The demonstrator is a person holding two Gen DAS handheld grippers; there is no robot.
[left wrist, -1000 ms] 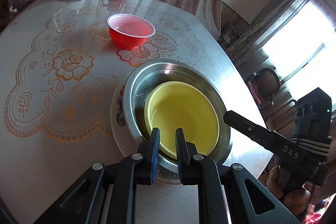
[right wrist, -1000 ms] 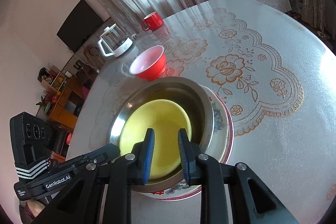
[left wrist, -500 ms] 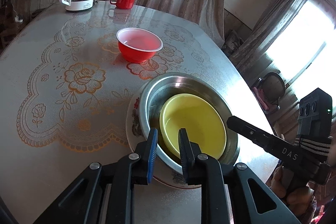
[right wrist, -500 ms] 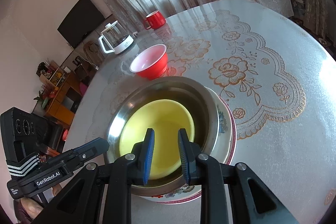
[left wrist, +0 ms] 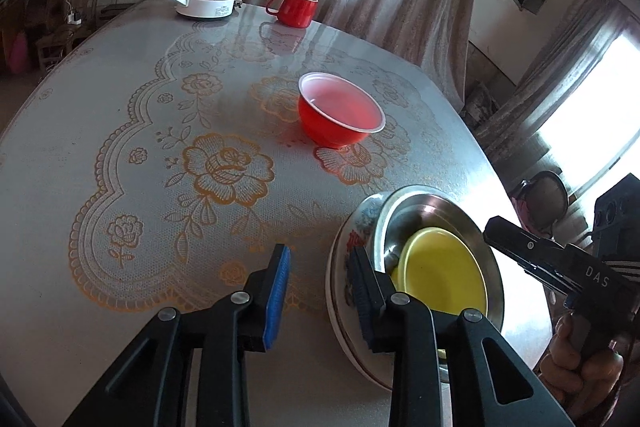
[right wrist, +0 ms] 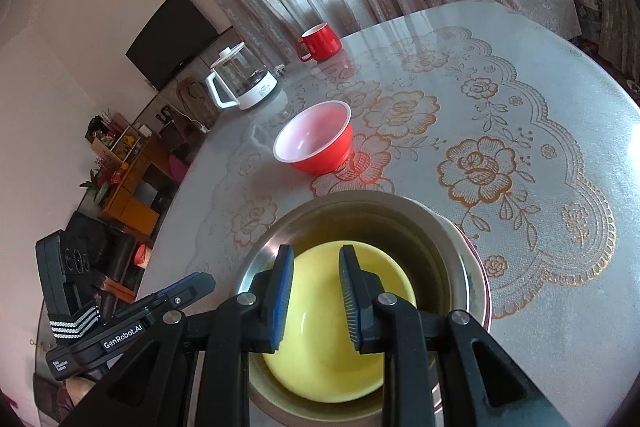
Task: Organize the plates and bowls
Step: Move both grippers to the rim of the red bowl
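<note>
Black hand-held gripper [right wrist: 126,323] labelled GenRobot.AI, smaller print unreadable, other [left wrist: 560,267] DAS

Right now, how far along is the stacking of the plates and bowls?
Done: the yellow bowl sits inside the steel bowl, which rests on the floral plate. In hand: nothing; the left gripper is opening over bare table beside the stack, and the right gripper hovers over the yellow bowl. Left: the red bowl stands apart, unstacked.

Shiny steel basin [right wrist: 362,223], glossy yellow bowl [right wrist: 320,359], glossy red plastic bowl [left wrist: 340,115], lace-patterned tablecloth [left wrist: 160,155]
</note>
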